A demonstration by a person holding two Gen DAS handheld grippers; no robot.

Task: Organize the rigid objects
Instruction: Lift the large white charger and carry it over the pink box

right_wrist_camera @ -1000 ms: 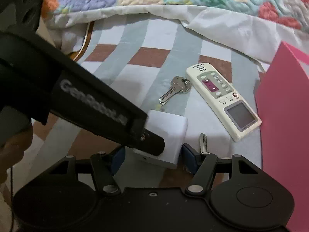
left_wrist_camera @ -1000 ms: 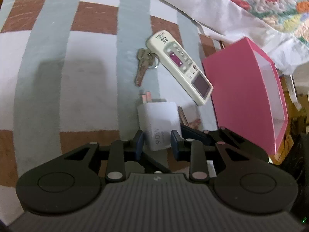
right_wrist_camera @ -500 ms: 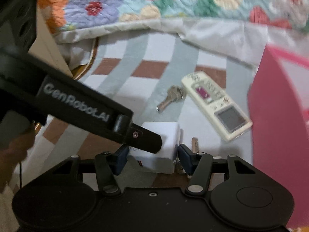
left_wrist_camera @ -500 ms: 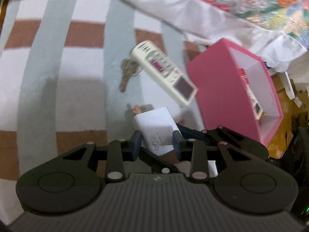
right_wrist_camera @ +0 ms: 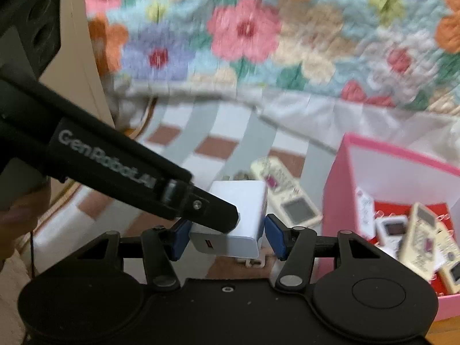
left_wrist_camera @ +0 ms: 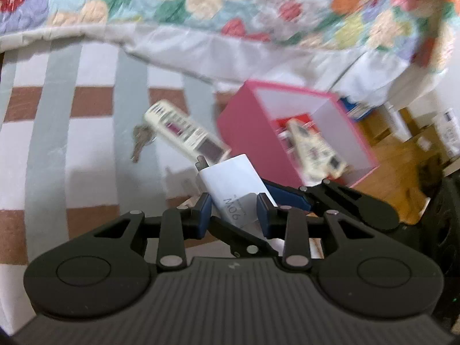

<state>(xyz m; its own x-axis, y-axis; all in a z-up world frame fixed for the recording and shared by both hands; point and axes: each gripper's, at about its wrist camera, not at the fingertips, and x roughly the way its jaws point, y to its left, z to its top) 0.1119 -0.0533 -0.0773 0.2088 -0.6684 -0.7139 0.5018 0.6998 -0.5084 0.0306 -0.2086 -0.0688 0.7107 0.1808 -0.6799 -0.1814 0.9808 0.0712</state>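
Note:
A white charger block (left_wrist_camera: 230,178) hangs above the striped sheet, gripped from two sides. My left gripper (left_wrist_camera: 234,214) is shut on its flat faces. My right gripper (right_wrist_camera: 227,238) has its blue pads against the two ends of the charger (right_wrist_camera: 244,201). One left finger (right_wrist_camera: 212,212) lies across the block in the right wrist view. A cream remote (left_wrist_camera: 184,132) and a bunch of keys (left_wrist_camera: 142,141) lie on the sheet beyond it. The open pink box (left_wrist_camera: 247,132) stands to the right, with several remotes (right_wrist_camera: 422,235) inside.
A floral quilt (left_wrist_camera: 230,5) with a white border is bunched along the far side of the bed. Right of the pink box (right_wrist_camera: 339,201) the bed ends, and wooden floor (left_wrist_camera: 402,132) with small boxes shows below. A hand (right_wrist_camera: 17,218) holds the left gripper at the far left.
Both grippers have risen with the charger, lifting it off the sheet. The right jaws narrowed onto the block. The views tipped up, so the quilt and the box's inside now show.

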